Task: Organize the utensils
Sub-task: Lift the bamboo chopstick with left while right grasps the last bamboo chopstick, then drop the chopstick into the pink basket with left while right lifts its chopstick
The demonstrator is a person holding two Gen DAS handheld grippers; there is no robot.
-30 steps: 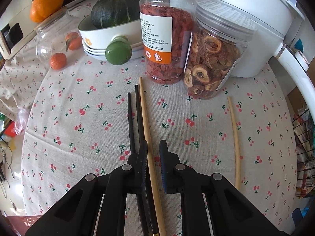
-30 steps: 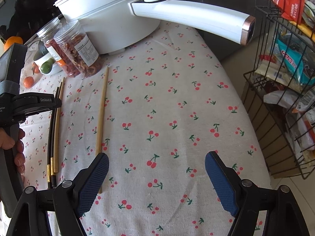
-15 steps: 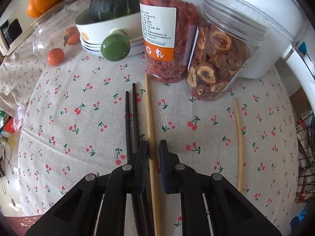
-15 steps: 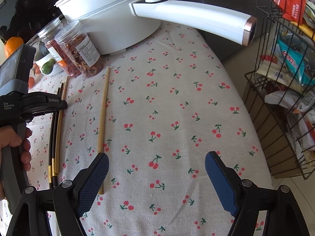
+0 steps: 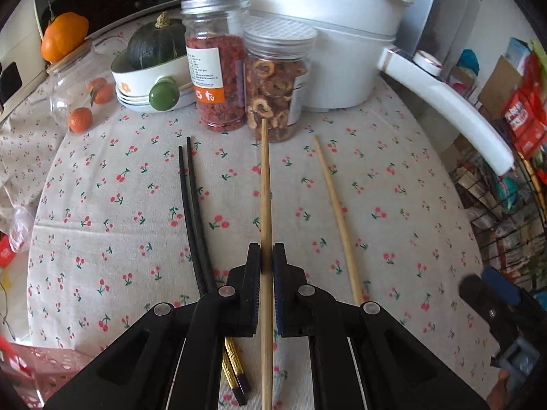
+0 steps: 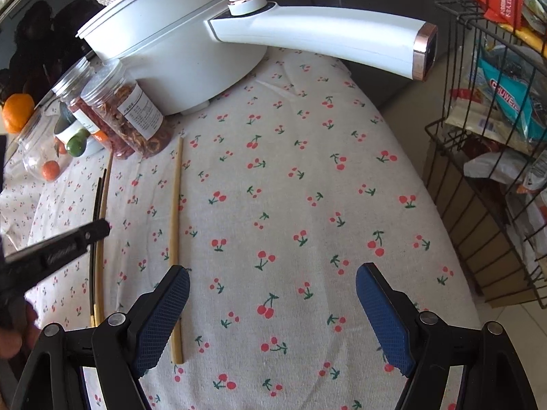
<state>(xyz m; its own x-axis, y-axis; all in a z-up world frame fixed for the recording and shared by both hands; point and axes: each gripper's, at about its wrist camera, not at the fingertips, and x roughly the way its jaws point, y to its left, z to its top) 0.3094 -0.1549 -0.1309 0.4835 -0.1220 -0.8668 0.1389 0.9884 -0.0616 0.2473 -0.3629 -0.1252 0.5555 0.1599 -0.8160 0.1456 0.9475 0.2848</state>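
- Left gripper [image 5: 267, 256], lower centre of left wrist view: jaws clamped tight on a wooden chopstick [image 5: 265, 184]. Stick runs straight up the frame from between the pads, tip ending in front of the dried-fruit jar [image 5: 277, 82].
- Right gripper [image 6: 271, 311], bottom of right wrist view: jaws wide apart, nothing between them, only cherry-print tablecloth [image 6: 307, 171] below.
- 2nd wooden chopstick [image 6: 176, 249] lies flat on the cloth, lower end just beside the right gripper's left-hand pad; whether it touches the pad, can't tell. In left wrist view it sits right of the held stick, angled slightly.
- Black chopstick pair [image 5: 192, 212] w/ gold ends lies on the cloth left of centre in left wrist view, side by side, partly under the left gripper's body.
- Goji jar [image 5: 214, 65] stands left of the dried-fruit jar, upper centre; white pot [image 5: 328, 44] w/ long handle behind them.
- Upper left: green squash [image 5: 155, 46] in a white bowl [image 5: 136, 82], an orange [image 5: 65, 36], small glass jar [image 5: 77, 82] on its side.
- Wire rack [image 6: 478, 184] w/ snack packs at right edge, right wrist view.
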